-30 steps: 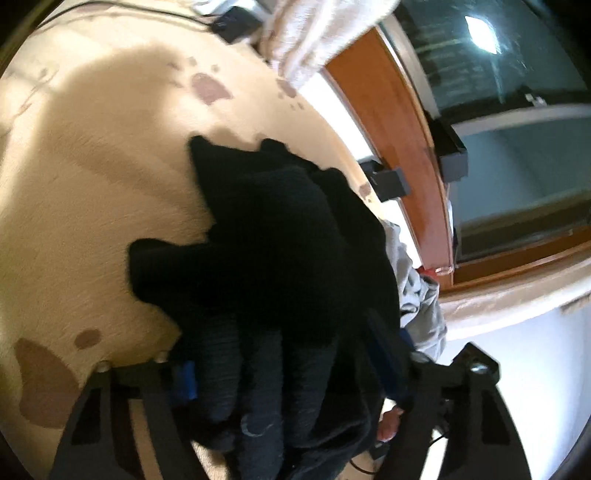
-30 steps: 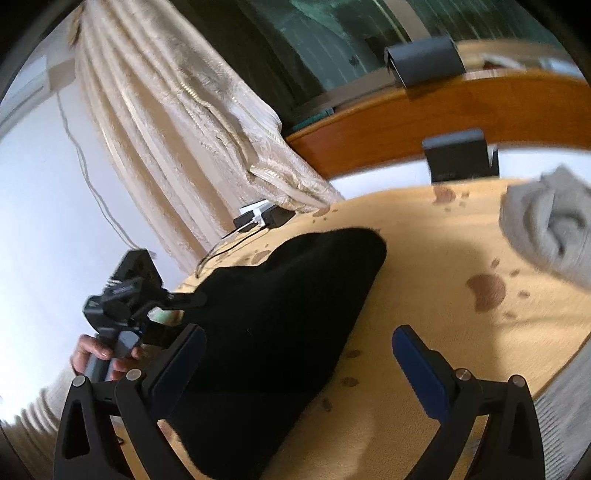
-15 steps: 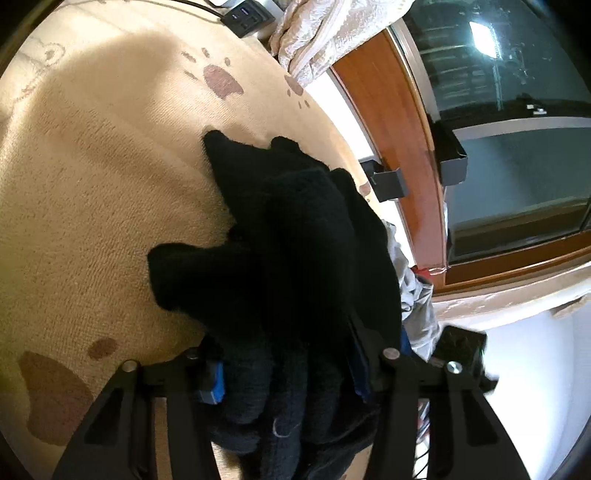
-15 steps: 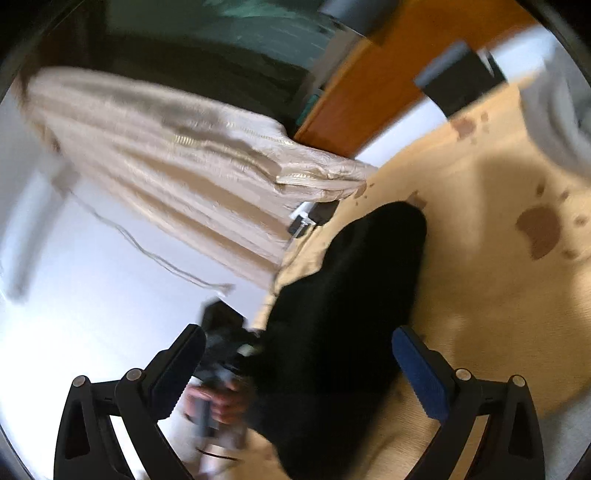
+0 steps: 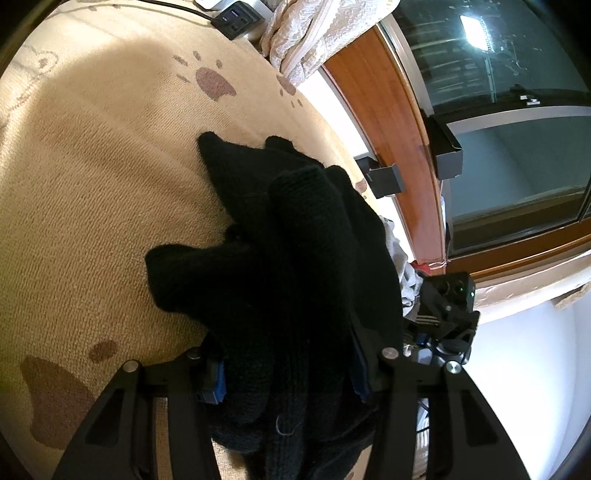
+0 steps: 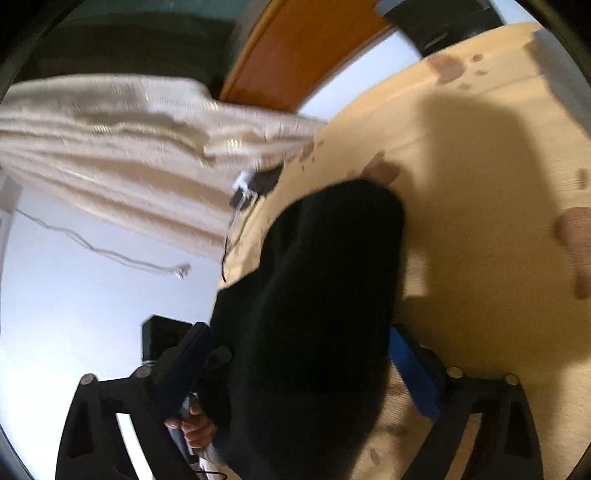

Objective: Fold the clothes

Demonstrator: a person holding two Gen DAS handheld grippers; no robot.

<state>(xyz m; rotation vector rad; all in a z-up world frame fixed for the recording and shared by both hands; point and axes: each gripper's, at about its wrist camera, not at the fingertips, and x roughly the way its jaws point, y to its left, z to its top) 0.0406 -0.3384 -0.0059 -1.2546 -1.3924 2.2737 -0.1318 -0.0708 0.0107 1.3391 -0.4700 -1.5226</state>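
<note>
A black knit garment (image 5: pixel 295 258) lies bunched on the beige paw-print rug (image 5: pixel 92 184). My left gripper (image 5: pixel 288 354) is shut on its near end, and the cloth spills over both fingers. In the right wrist view the same black garment (image 6: pixel 325 295) fills the gap of my right gripper (image 6: pixel 301 332), whose blue pads (image 6: pixel 413 373) stand wide apart, open. The right gripper's body (image 5: pixel 447 314) shows at the garment's right side in the left wrist view. A person's hand (image 6: pixel 192 428) holds the left gripper's handle low on the left.
A grey garment (image 5: pixel 402 266) lies behind the black one near the wooden window frame (image 5: pixel 399 129). A cream curtain (image 6: pixel 110 147) hangs down to the rug's edge beside a black power strip (image 5: pixel 240 22). A white wall borders the rug.
My left gripper's fingers have drawn in on the black garment. My right gripper has swung over to the garment, which now sits between its open fingers.
</note>
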